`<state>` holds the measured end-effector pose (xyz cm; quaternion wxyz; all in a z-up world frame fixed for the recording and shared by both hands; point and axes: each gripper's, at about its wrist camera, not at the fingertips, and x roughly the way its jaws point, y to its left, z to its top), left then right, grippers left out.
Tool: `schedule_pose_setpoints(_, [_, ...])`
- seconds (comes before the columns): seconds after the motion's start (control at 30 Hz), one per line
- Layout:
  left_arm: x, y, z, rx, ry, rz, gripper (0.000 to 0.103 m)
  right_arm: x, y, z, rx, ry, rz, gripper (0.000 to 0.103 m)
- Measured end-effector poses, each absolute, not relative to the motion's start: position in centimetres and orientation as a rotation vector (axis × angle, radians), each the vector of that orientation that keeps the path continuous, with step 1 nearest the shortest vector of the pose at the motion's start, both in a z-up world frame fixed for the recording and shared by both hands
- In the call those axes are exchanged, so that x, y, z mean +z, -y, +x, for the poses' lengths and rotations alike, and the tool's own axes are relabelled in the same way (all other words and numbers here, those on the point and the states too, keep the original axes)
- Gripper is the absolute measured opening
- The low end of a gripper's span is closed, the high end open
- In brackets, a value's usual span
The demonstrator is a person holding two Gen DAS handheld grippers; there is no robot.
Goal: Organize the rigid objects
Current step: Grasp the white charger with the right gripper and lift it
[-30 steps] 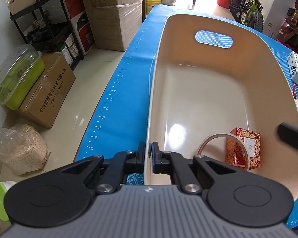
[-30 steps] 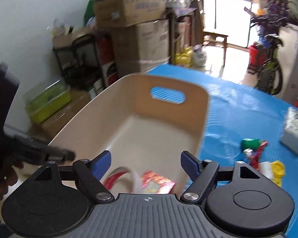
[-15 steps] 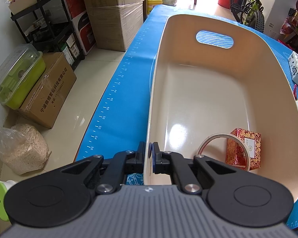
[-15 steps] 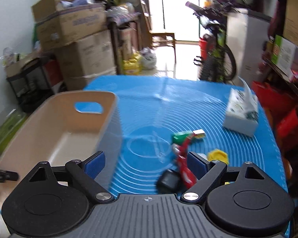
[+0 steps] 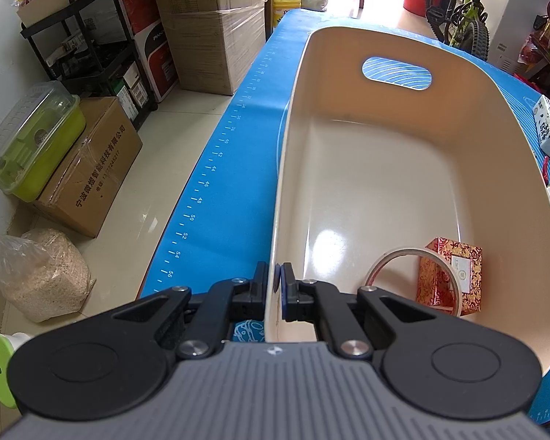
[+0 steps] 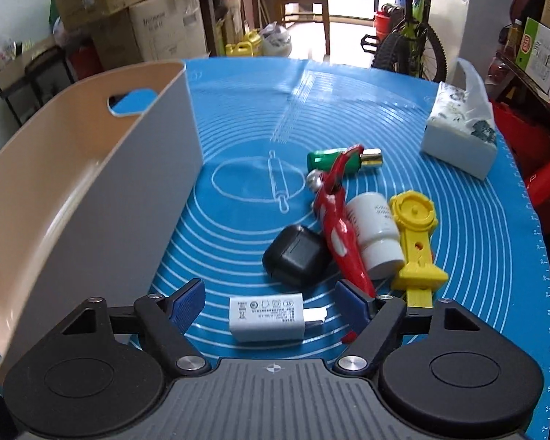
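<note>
While the left tongs (image 5: 275,288) tilt steeply down, clamped on the near rim of the beige bin (image 5: 509,117), a tape roll (image 5: 414,275) and a red patterned box (image 5: 451,278) lie inside the bin just right of their tips. Angled down over the blue worktop (image 6: 476,220), the right tongs (image 6: 271,302) are closing with the white charger (image 6: 266,315) between their blue pads (image 6: 187,302), untouched. Ahead of them sit a black case (image 6: 297,255), a red tool (image 6: 339,227), a white bottle (image 6: 376,231) and a yellow toy (image 6: 416,234), beyond the right pad.
</note>
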<state>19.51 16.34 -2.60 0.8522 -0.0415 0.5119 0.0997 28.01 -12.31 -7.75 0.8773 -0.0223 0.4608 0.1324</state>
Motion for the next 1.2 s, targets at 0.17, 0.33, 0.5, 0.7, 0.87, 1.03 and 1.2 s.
schedule_pose_setpoints(0.17, [-2.6,-16.4,19.5,0.209,-1.078,-0.087,0.009,-8.9,11.9,28.2,0.262,-0.973,-0.084,0.081])
schedule_pose_setpoints(0.33, [-2.6,-16.3,19.5,0.21,-1.077,-0.085,0.009,-9.5,11.2,28.2,0.255,-0.96,-0.136,0.081])
schedule_pose_setpoints(0.5, [-2.6,-16.3,19.5,0.211,-1.077,-0.084,0.009,-9.9,10.5,28.0,0.26,-0.942,-0.179,0.072])
schedule_pose_setpoints(0.7, [-2.6,-16.3,19.5,0.211,-1.077,-0.085,0.009,-9.8,10.9,28.1,0.247,-0.938,-0.162,0.065])
schedule_pose_setpoints(0.87, [-2.6,-16.4,19.5,0.212,-1.077,-0.085,0.009,-9.1,10.7,27.9,0.251,-0.909,-0.165,0.065])
schedule_pose_setpoints(1.03, [-2.6,-16.3,19.5,0.212,-1.076,-0.086,0.009,-7.7,10.7,27.8,0.239,-0.862,-0.132,0.065])
schedule_pose_setpoints(1.2, [-2.6,-16.4,19.5,0.213,-1.075,-0.087,0.009,-5.7,11.0,27.5,0.233,-0.797,-0.059,0.065])
